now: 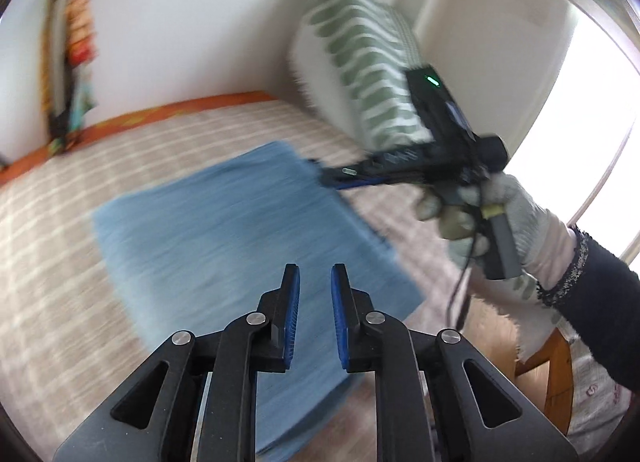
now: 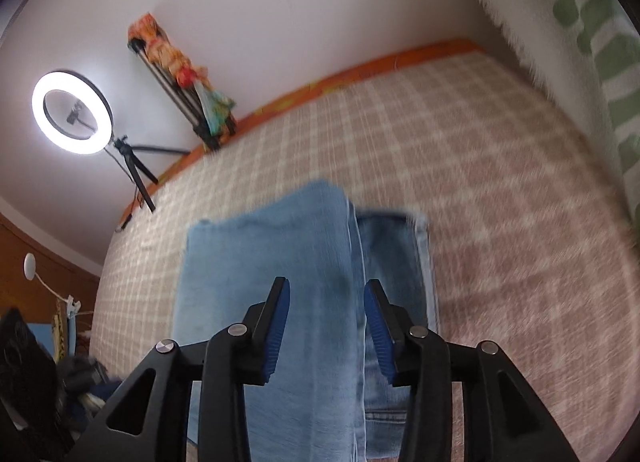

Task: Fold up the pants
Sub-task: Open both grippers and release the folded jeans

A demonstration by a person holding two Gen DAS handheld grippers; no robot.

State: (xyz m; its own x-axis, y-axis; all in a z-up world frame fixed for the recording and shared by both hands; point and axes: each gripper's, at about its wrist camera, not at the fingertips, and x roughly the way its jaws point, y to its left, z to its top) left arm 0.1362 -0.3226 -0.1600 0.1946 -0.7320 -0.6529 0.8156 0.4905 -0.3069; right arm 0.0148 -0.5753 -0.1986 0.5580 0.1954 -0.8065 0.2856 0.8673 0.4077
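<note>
On the beige-and-white checked bedspread (image 2: 460, 149) lie the light blue denim pants (image 2: 280, 282), folded into a flat rectangular stack. Above them the left gripper (image 1: 315, 274) hangs with its blue-padded jaws apart, gripping nothing. Likewise the right gripper (image 2: 326, 294) hovers spread wide and empty; the left view is motion-blurred, so contact with the fabric is uncertain. A green-patterned white pillow (image 1: 360, 49) leans against the wall.
</note>
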